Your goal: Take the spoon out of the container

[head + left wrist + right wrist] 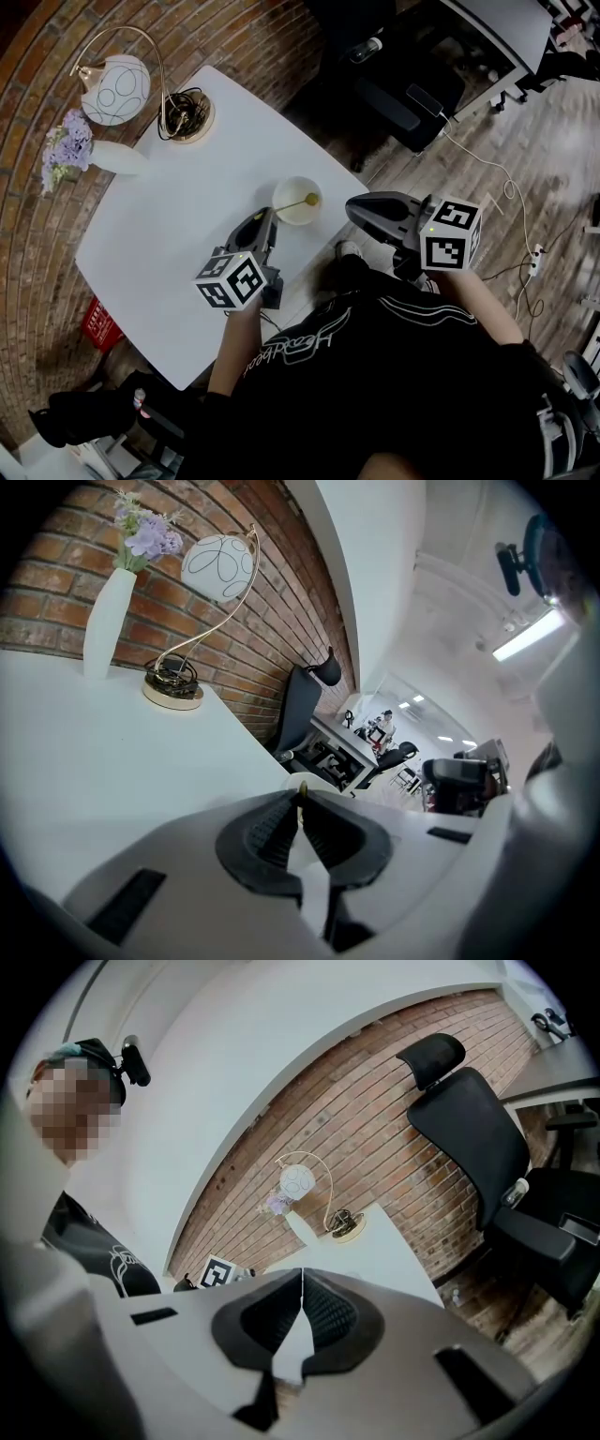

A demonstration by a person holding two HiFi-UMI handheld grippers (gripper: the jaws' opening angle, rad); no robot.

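Note:
A cream bowl [298, 200] stands near the white table's [178, 225] right edge, with a thin golden spoon [306, 200] lying across it, its handle pointing toward my left gripper [269, 215]. In the left gripper view the jaws meet, pinching the golden spoon handle tip [301, 792] just in front of the bowl rim [314, 782]. My right gripper [361, 208] hangs shut and empty beyond the table's right edge, beside the bowl; in its own view the right gripper [302, 1277] holds nothing.
A globe lamp [117, 89] with a round base and coiled cable [187, 117] stands at the far corner. Next to it is a white vase [117, 157] with purple flowers [66, 141]. A black office chair [394, 94] sits beyond the table.

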